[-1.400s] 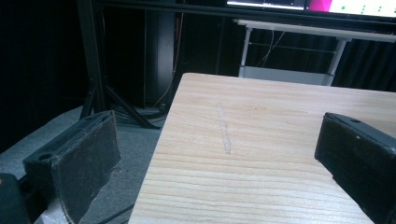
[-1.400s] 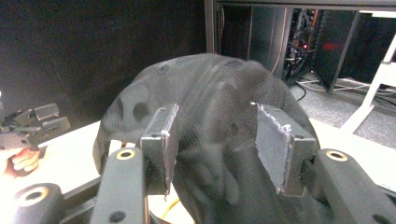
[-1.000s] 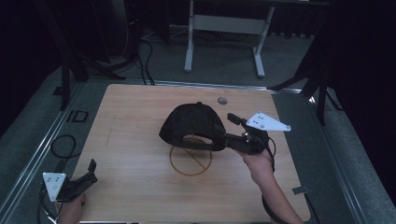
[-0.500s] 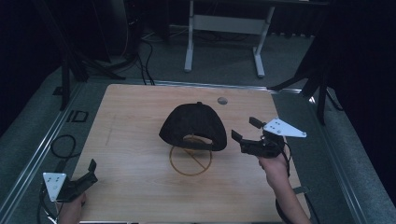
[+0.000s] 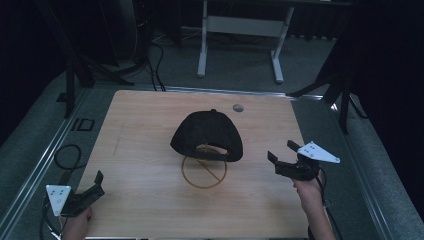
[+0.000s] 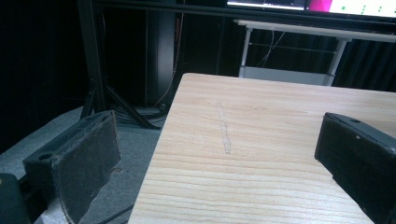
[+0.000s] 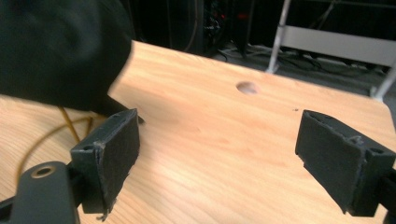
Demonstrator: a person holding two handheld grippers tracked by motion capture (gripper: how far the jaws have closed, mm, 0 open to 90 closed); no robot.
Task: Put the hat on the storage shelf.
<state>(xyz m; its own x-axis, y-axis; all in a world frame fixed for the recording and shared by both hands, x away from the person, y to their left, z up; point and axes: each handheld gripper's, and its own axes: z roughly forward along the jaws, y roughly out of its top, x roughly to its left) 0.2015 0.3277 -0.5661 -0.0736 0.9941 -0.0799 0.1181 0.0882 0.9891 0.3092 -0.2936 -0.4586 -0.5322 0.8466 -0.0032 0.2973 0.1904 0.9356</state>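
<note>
A black cap lies on the wooden table, its back strap over the far edge of a yellow circle marking. My right gripper hovers to the cap's right, open, nothing between its jaws. In the right gripper view the cap is at the upper left, beyond the left pad, and the gripper has bare wood between its jaws. My left gripper rests open at the table's near left corner. In the left gripper view the gripper spans the table's left edge.
A small round hole sits in the table near the far edge, also the hole in the right gripper view. A white desk frame and dark stands are beyond the table. Cables lie on the grey floor at left.
My right gripper has let go of the cap, opened and drawn back to the right and toward the near edge. The cap has settled flat. The left gripper has stayed put.
</note>
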